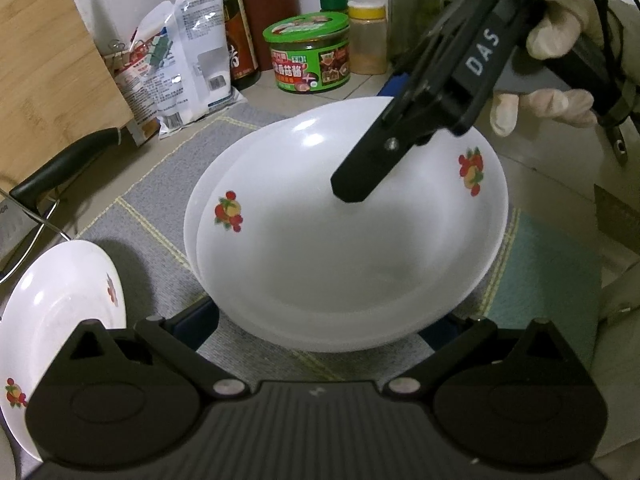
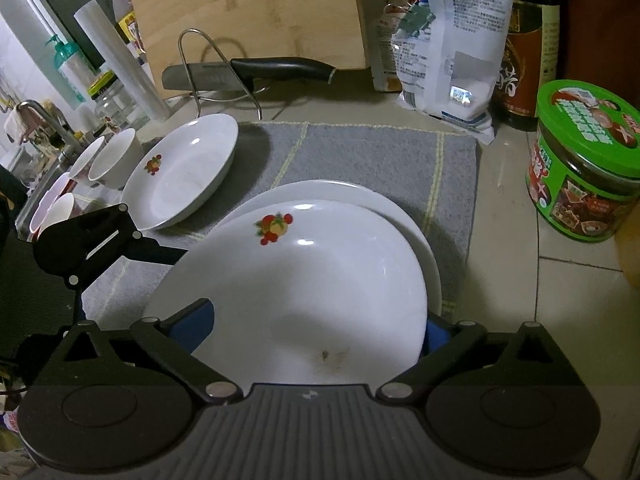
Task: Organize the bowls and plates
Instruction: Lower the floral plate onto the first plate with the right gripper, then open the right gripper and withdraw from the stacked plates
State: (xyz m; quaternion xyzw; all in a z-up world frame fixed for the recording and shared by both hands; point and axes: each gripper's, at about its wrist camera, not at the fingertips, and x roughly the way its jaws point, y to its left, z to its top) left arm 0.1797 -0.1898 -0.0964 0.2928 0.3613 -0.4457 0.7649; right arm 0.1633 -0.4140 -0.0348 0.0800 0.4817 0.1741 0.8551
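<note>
Two white plates with fruit prints lie stacked on a grey mat (image 1: 160, 184); the top plate (image 1: 348, 240) (image 2: 304, 288) sits askew on the lower plate (image 1: 208, 184) (image 2: 404, 216). My left gripper (image 1: 314, 326) is open, its blue fingers (image 1: 194, 320) spread wide at the stack's near rim, tips hidden under it. My right gripper (image 2: 314, 328) (image 1: 372, 136) is open and straddles the far rim, one finger above the top plate, the other behind it, neither pressing. A third matching plate (image 2: 184, 168) (image 1: 60, 312) lies at the mat's left edge.
White bowls (image 2: 116, 156) stand left of the third plate by the sink. A knife (image 2: 280, 68) rests on a wire rack before a wooden cutting board (image 2: 248, 12). Food bags (image 2: 448, 40), a dark bottle (image 2: 524, 60) and a green jar (image 2: 584, 160) line the back and right.
</note>
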